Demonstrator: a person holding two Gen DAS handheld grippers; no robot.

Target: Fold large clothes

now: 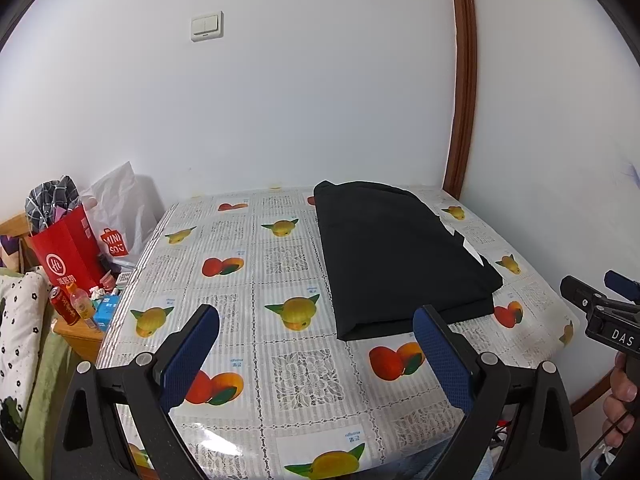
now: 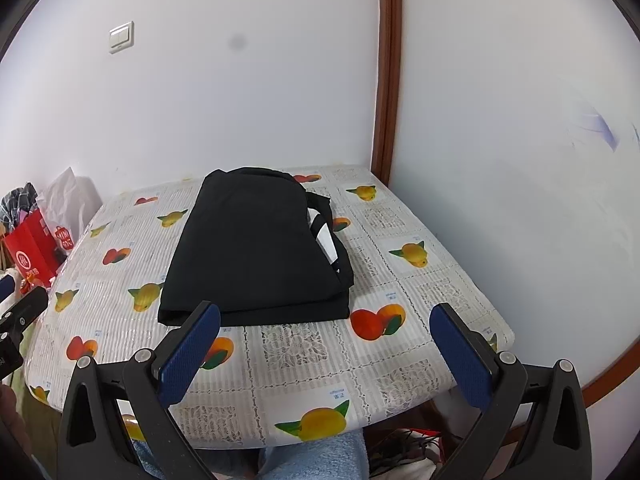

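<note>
Lying folded, black garment (image 2: 256, 248) on fruit-print table (image 2: 400, 368), red bag (image 1: 68, 248) beside

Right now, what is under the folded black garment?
The black garment lies on the fruit-print tablecloth. White patches peek from its right-side layers. Whatever tablecloth pattern lies beneath it is covered.
</note>
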